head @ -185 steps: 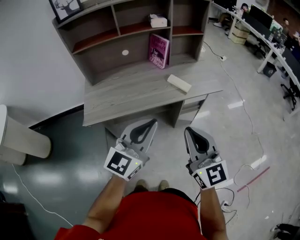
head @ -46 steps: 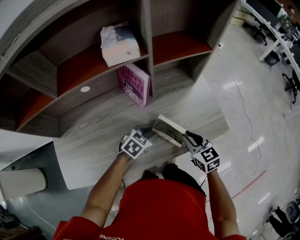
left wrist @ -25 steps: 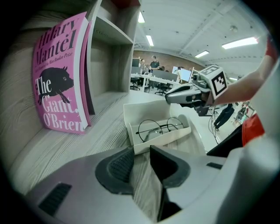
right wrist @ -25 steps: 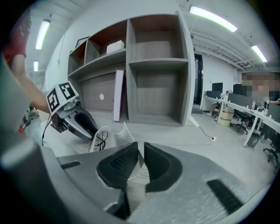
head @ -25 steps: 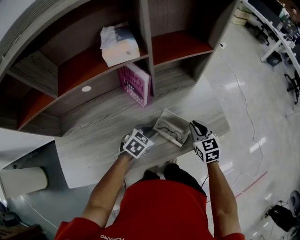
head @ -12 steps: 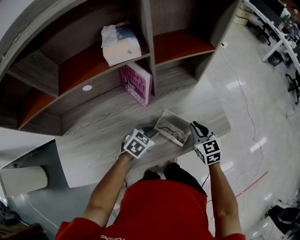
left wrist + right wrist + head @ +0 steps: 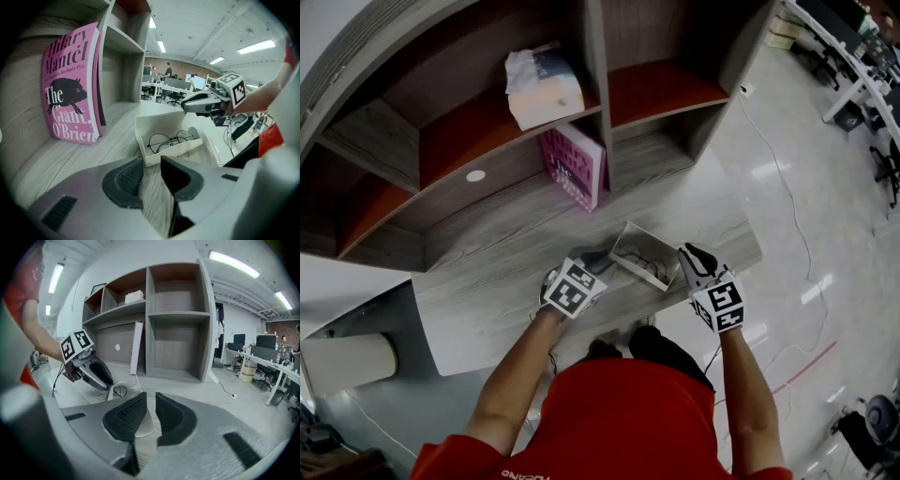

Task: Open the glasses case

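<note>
The white glasses case (image 7: pixel 639 260) lies open on the grey desk (image 7: pixel 506 234), with thin black-rimmed glasses (image 7: pixel 168 139) in its tray. My left gripper (image 7: pixel 151 161) is open, and the tray's near corner sits right at its tips. In the head view it (image 7: pixel 591 255) is at the case's left end. My right gripper (image 7: pixel 150 397) is at the case's right end (image 7: pixel 689 255). Its jaws have just been opening. The thin edge of the white lid (image 7: pixel 139 423) stands in the narrow gap between them, with desk showing beside it.
A pink book (image 7: pixel 574 167) leans upright in the shelf unit behind the case. A tissue box (image 7: pixel 544 89) sits on the shelf above. The desk's front edge (image 7: pixel 609 314) runs just under both grippers. An office with desks and people lies to the right.
At first I stood back from the desk and the case was shut. Later the right gripper held the lid raised. Now the case lies open, and both grippers have hardly moved since.
</note>
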`<control>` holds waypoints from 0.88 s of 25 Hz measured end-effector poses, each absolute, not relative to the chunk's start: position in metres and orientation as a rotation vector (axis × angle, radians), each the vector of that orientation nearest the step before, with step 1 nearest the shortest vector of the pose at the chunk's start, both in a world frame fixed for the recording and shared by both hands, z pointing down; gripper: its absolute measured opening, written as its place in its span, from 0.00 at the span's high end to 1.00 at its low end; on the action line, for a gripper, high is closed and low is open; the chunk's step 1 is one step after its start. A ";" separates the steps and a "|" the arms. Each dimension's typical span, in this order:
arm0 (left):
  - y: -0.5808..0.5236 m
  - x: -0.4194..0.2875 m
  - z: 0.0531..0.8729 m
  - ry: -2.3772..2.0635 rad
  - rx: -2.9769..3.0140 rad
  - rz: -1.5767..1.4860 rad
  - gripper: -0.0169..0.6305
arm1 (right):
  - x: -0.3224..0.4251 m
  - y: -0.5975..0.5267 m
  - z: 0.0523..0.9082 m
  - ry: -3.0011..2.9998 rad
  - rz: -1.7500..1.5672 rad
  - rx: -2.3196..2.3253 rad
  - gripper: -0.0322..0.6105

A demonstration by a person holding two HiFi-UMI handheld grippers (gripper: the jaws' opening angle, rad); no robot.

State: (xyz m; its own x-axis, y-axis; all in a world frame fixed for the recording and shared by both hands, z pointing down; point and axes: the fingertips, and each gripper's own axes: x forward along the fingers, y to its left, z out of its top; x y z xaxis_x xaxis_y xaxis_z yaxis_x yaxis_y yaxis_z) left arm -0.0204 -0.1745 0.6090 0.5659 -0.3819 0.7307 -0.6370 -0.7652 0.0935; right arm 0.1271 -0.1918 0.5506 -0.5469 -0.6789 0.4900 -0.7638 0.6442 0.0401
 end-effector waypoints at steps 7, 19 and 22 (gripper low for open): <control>-0.179 -0.012 0.574 -0.885 2.531 0.925 0.81 | 0.125 -0.195 0.522 -2.481 0.268 1.191 0.86; -0.193 0.002 0.446 -1.099 2.780 0.454 0.90 | 0.109 -0.193 0.420 -2.677 0.157 1.307 0.92; -0.187 0.003 0.406 -1.143 2.842 0.245 0.92 | 0.105 -0.183 0.393 -2.726 0.109 1.335 0.93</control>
State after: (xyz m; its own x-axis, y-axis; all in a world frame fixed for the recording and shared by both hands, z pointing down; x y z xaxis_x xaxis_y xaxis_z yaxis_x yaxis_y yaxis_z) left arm 0.0034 -0.1866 0.4057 0.7108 -0.6819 0.1725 -0.6928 -0.7211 0.0041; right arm 0.1048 -0.1832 0.3930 -0.6094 -0.7830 0.1249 -0.7904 0.6123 -0.0183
